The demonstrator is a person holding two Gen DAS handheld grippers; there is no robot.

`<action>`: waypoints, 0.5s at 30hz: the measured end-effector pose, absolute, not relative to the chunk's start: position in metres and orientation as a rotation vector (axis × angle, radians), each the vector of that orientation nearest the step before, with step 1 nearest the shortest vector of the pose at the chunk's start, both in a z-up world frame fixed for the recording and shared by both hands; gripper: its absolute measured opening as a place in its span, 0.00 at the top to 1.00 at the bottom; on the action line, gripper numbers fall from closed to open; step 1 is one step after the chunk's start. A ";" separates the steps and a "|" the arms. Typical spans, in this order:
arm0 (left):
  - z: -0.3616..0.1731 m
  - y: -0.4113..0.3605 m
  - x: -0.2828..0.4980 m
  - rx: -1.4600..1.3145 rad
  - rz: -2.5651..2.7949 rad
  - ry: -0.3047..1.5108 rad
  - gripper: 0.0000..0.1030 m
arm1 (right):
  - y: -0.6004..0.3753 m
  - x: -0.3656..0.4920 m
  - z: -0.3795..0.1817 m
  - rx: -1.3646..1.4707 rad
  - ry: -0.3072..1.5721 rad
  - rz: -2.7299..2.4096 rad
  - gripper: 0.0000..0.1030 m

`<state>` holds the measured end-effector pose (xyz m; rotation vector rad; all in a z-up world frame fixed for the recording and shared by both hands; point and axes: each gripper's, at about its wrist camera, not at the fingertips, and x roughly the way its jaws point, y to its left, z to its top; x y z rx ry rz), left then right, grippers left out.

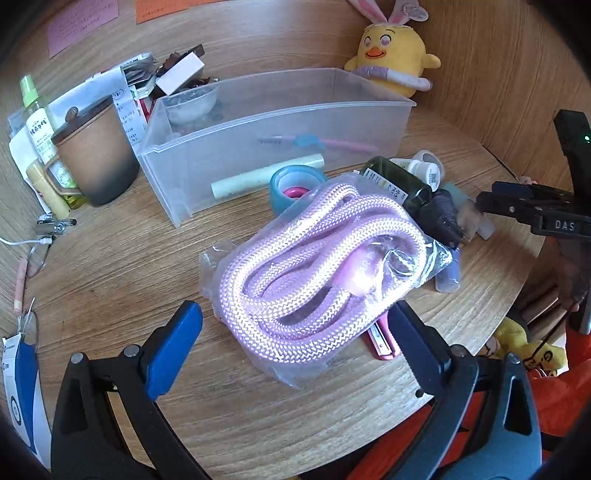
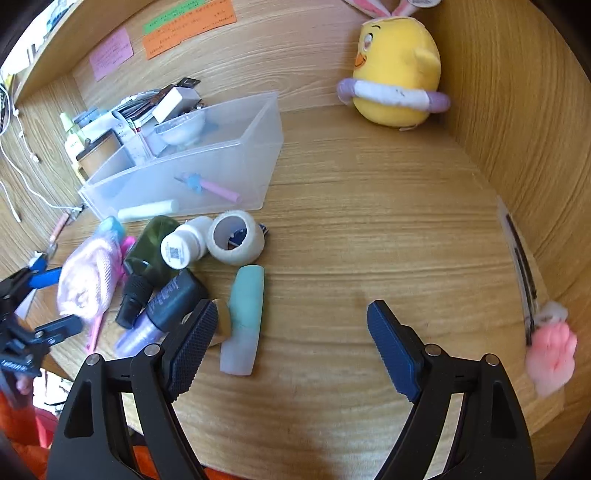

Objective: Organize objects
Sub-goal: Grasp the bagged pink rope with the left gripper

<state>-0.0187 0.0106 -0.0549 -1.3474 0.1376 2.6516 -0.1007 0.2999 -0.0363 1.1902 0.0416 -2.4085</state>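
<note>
1. Under both claws spreads one wood-grain surface, pale brown with a curved front edge, closed in by wooden walls behind and to the right; coloured paper notes are stuck on the back wall.
2. Beyond the left claw stands one clear plastic bin, long and straight-sided, with a pink-and-blue pen-like item showing through its frosted wall.
3. Far ahead of the right claw, in the back corner, sits one yellow plush chick with rabbit ears and a purple-and-white ring round its middle.
4. Just ahead of the left claw, partly between its two blue pads, lies one coil of pink braided rope in a crinkled transparent bag. The pads stand apart and do not press it.
5. To the far left of that claw stands one brown matte mug with a dark base, among bottles and papers.
6. Ahead-left of the right claw lies a loose cluster: one dark green bottle, one white pill bottle, one hollow white tape roll, one purple tube.
7. Just beside the right claw's left pad lies one teal-to-white rounded case, smooth and oblong. This claw's textured pads are spread wide, with only bare wood between them.
8. To the right of that claw, near the wall, lies one pink fluffy paw charm.
</note>
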 end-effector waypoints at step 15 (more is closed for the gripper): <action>-0.052 0.023 -0.061 -1.287 2.617 0.276 0.01 | 0.308 -0.098 -0.040 1.218 0.063 -2.406 0.21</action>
